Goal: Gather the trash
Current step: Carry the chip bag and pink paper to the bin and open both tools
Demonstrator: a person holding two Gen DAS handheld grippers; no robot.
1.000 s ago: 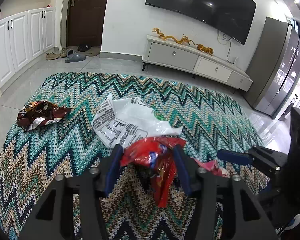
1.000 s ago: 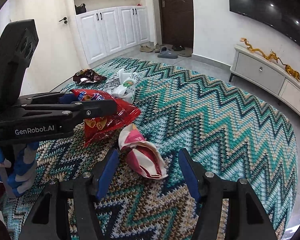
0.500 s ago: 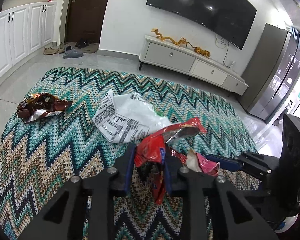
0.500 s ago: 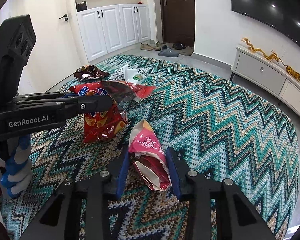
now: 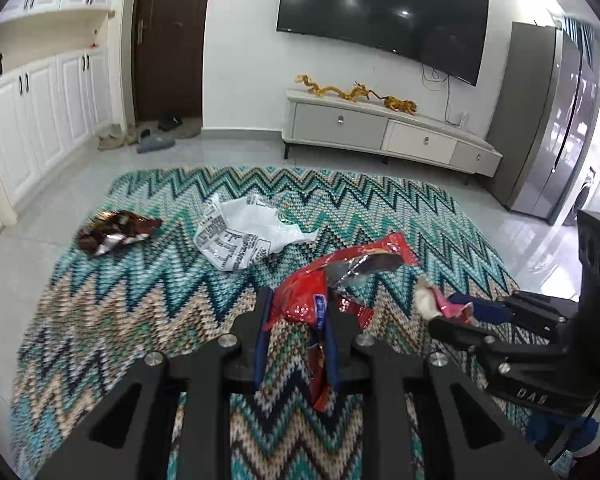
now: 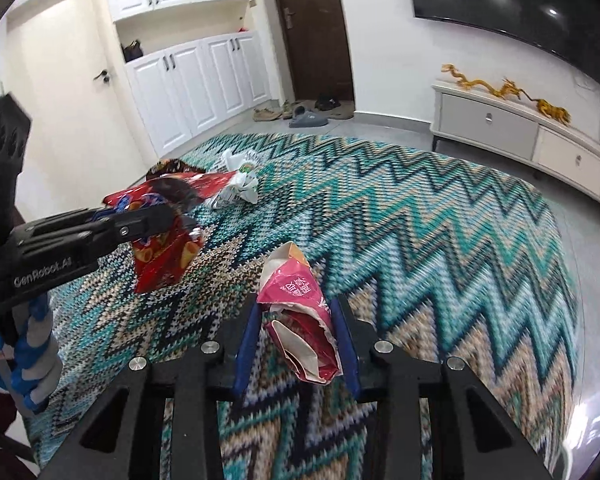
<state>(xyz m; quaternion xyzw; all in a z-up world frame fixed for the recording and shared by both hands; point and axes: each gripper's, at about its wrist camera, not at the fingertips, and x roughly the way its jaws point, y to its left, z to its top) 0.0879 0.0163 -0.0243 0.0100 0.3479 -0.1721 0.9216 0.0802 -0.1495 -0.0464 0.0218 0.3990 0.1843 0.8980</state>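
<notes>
Between left tongs [image 5: 296, 312], pinched red packet [image 5: 300, 300]; between right tongs [image 6: 296, 320], pinched pink wrapper [image 6: 296, 296].

Right gripper [image 6: 296, 322] has just clamped its jaws onto the pink snack wrapper [image 6: 300, 320], crumpled between the blue pads, clear of the zigzag rug [image 6: 420, 240]. Over on the left, the left gripper [image 6: 156, 220] pinches a red chip bag [image 6: 164, 248]. Behind it a white plastic bag [image 6: 240, 180] lies on the rug.
</notes>
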